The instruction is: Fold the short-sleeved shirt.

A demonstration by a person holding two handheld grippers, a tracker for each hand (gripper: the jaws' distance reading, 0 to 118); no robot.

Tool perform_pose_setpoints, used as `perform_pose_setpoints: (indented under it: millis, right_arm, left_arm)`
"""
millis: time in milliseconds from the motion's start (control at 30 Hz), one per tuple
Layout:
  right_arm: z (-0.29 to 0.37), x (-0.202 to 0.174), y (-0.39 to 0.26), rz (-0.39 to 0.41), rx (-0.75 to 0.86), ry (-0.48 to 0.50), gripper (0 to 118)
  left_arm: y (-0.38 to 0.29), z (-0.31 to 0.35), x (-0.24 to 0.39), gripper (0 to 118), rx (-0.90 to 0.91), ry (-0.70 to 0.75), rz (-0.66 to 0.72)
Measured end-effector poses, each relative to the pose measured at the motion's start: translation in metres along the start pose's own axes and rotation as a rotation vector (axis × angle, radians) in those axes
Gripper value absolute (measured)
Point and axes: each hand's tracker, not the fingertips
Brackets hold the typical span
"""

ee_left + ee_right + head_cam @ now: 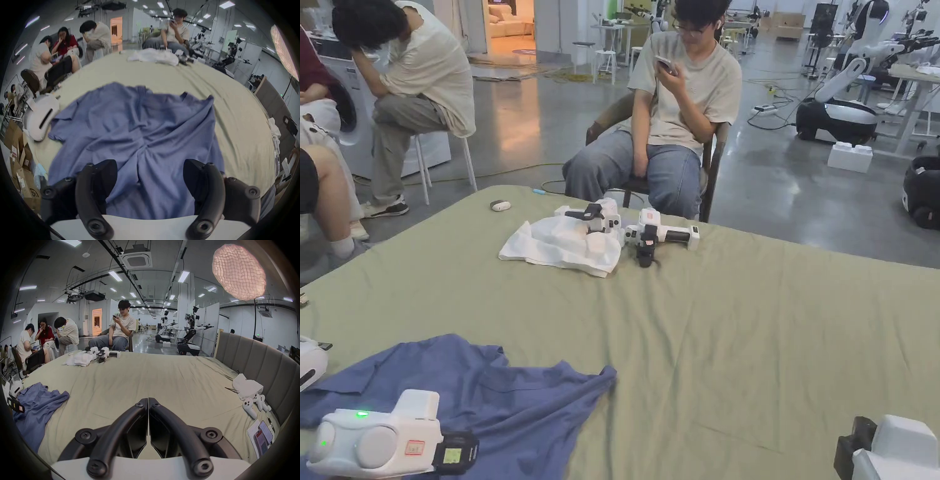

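Blue, thin short-sleeved cotton shirt (134,129) lies crumpled, limp and light on the green-sheeted table (737,325), best pinched at hem or shoulder seam; left gripper (150,177) gapes wide above it, right gripper (148,400) closed empty.

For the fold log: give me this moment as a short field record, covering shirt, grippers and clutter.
shirt: blue short-sleeved shirt, crumpled and unfolded on the green sheet
left gripper: left gripper open above the shirt, jaws apart, gripping nothing
right gripper: right gripper shut, empty, over bare sheet to the right of the shirt
far clutter: white cloth with two spare grippers, one resting on the cloth, one beside it
fold progress: not started
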Motion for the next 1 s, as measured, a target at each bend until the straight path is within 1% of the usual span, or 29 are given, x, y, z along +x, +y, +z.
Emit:
perform_pose_setpoints:
  millis: [33, 100, 167, 233, 267, 333, 367, 400, 467, 567, 633, 667, 767, 900, 1000]
  right_arm:
    - [0.0, -0.001, -0.001, 0.003, -0.003, 0.002, 0]
    - [-0.002, -0.004, -0.003, 0.01, -0.012, 0.005, 0]
    - [-0.003, -0.004, -0.004, 0.014, -0.02, 0.008, 0]
    - [-0.004, -0.005, -0.005, 0.023, -0.027, 0.003, 0]
    - [-0.005, -0.005, -0.005, 0.026, -0.029, 0.001, 0]
    - [-0.007, -0.003, -0.006, 0.026, -0.031, -0.003, 0]
    - [-0.008, -0.003, -0.006, 0.026, -0.034, -0.006, 0]
    - [-0.009, -0.004, -0.007, 0.027, -0.037, -0.006, 0]
    - [-0.01, -0.004, -0.008, 0.025, -0.042, -0.006, 0]
    - [-0.011, -0.004, -0.008, 0.031, -0.046, -0.008, 0]
    - [-0.01, -0.003, -0.008, 0.031, -0.045, -0.009, 0]
    - [-0.01, -0.002, -0.008, 0.031, -0.042, -0.01, 0]
    - [-0.009, 0.001, -0.005, 0.027, -0.037, -0.009, 0]
    - [-0.005, 0.002, 0.001, 0.025, -0.022, -0.008, 0]
    - [-0.003, 0.003, 0.004, 0.022, -0.011, -0.007, 0]
  left_arm:
    - [-0.001, -0.009, 0.0, 86, -0.014, 0.006, 0.001]
    - [-0.003, -0.039, -0.007, 86, -0.067, 0.064, 0.001]
    - [-0.004, -0.054, -0.006, 84, -0.098, 0.118, -0.015]
    - [-0.01, -0.054, -0.003, 80, -0.042, 0.109, -0.039]
    - [-0.007, -0.055, 0.0, 72, -0.036, 0.12, -0.054]
    - [-0.01, -0.052, 0.003, 29, 0.002, 0.112, -0.09]
    - [-0.01, -0.052, 0.006, 12, 0.022, 0.118, -0.108]
    - [-0.01, -0.055, 0.01, 3, 0.015, 0.14, -0.135]
    - [-0.015, -0.06, 0.01, 1, 0.006, 0.142, -0.168]
    - [-0.011, -0.058, -0.001, 0, 0.017, 0.11, -0.121]
    - [-0.012, -0.049, -0.01, 0, 0.086, 0.069, -0.062]
    - [-0.011, -0.042, -0.013, 0, 0.137, 0.068, -0.055]
    - [-0.007, -0.015, -0.013, 0, 0.217, 0.043, -0.027]
    - [0.001, 0.028, -0.005, 0, 0.31, 0.026, -0.072]
    - [0.012, 0.054, -0.009, 0, 0.396, 0.016, -0.034]
